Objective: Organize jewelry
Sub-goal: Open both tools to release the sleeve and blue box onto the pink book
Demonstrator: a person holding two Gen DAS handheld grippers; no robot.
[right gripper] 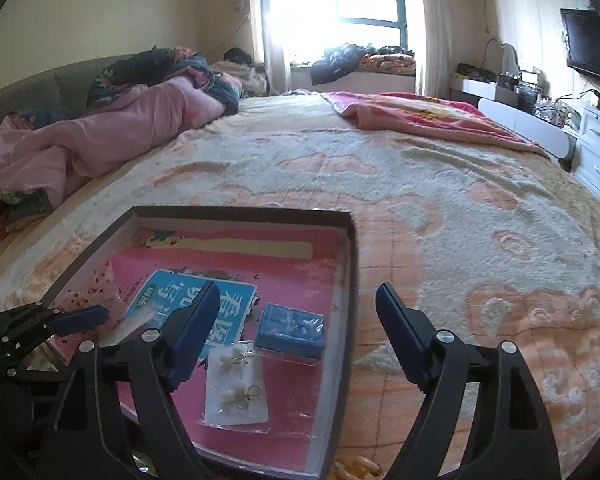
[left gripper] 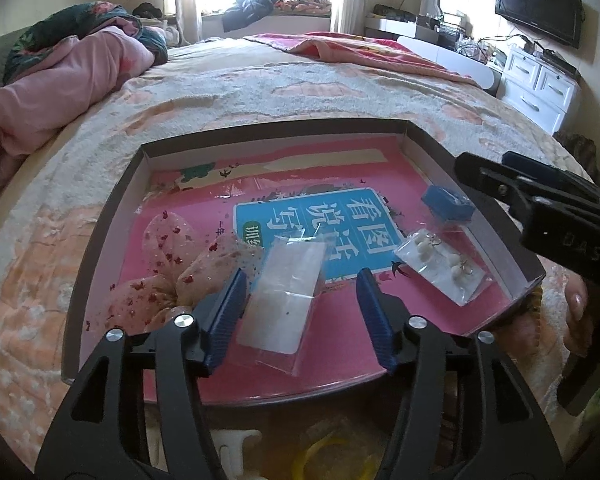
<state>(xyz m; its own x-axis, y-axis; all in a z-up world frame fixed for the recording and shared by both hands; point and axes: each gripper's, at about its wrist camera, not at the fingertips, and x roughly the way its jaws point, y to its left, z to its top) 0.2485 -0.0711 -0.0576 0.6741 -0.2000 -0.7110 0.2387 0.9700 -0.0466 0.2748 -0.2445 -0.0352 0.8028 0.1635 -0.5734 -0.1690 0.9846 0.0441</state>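
Only the left wrist view is showing a person's hand (left gripper: 572, 312) behind the right gripper (right gripper: 300, 344). The shallow box (right gripper: 350, 280) is lying on the bed (right gripper: 460, 208), holding a pink book (left gripper: 340, 320), earring packet (right gripper: 236, 384), blue case (right gripper: 292, 330), floral pouch (left gripper: 168, 264) and clear sachet (left gripper: 284, 296). The left gripper (left gripper: 300, 316) is hovering, fingers apart around the sachet without pressing; the right fingers are standing wide, empty, straddling the box wall.

Two black handheld grippers with blue finger pads

The left gripper (left gripper: 300, 316) and the right gripper (right gripper: 298, 340) are built alike: black cut-out frames with triangular openings, round silver screws at the pivots, and long, flat, ribbed blue pads (left gripper: 374, 316) on each finger. Seen from the left wrist, the right gripper's black body has a small silver screw and raised letters on its side. A fingertip with a pale nail (left gripper: 576, 300) shows beneath it.
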